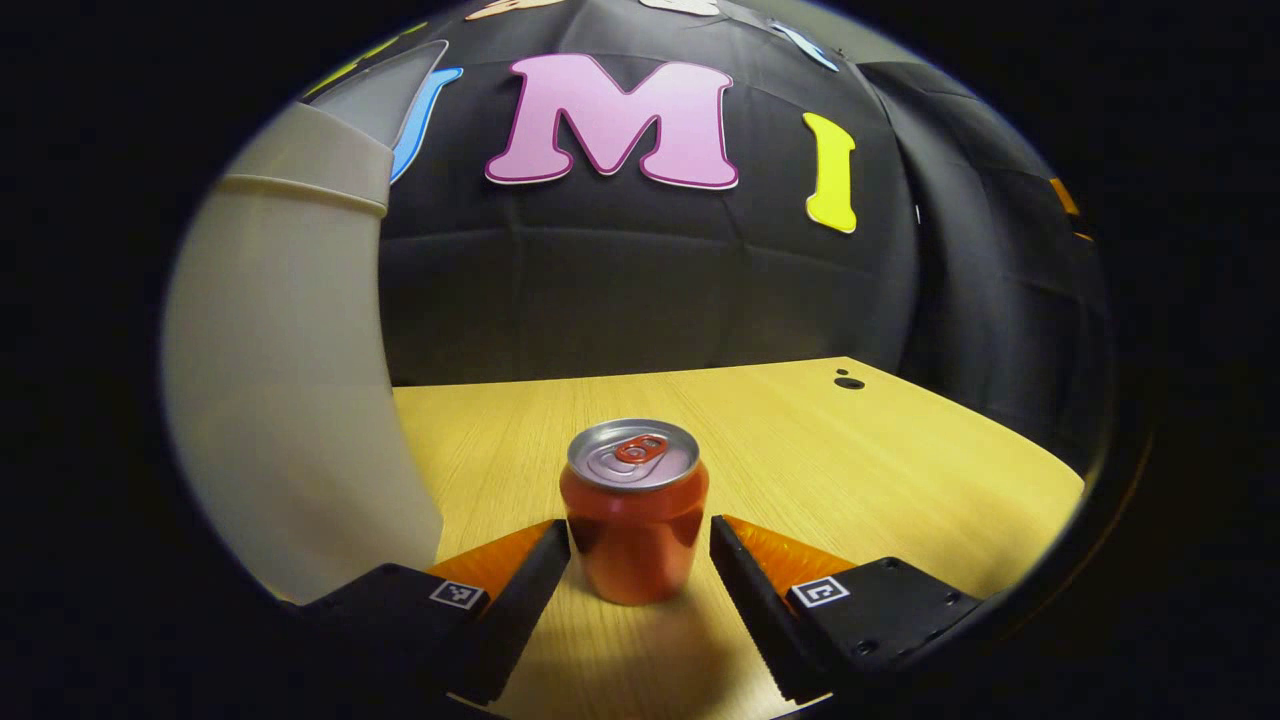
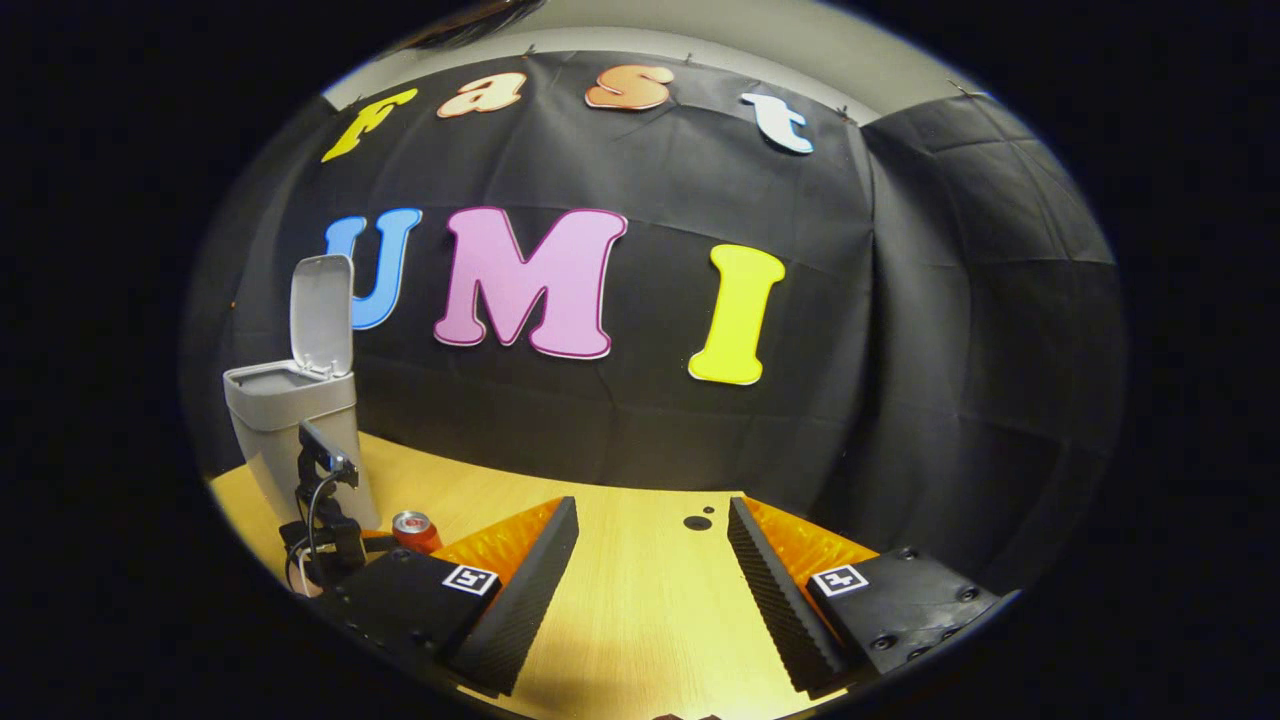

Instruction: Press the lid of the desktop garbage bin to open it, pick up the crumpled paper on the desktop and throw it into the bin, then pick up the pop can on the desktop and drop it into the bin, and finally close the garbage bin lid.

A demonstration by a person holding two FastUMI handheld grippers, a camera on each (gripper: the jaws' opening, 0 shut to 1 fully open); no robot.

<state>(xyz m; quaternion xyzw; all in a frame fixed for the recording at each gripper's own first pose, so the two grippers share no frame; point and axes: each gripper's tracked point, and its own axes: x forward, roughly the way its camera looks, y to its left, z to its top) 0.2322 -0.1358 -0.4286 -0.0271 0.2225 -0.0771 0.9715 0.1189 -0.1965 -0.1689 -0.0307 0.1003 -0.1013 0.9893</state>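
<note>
While the left gripper (image 1: 640, 545) straddles the upright pop can (image 1: 634, 512) near the worktop's (image 1: 850, 470) middle, jaws spread and not pressing, squeezing squarely at mid-height should lift it toward the open-lidded garbage bin (image 2: 290, 420); the right gripper (image 2: 652, 555) waits open, empty.

1. The left gripper (image 1: 640, 545) has black housing blocks, each with a small square black-and-white marker and round screws.
2. The right gripper (image 2: 652, 560) matches, its long fingers (image 2: 775, 590) edged with fine sawtooth ridges.
3. Seen from the right gripper view, the left rig trails looped black cables.
</note>
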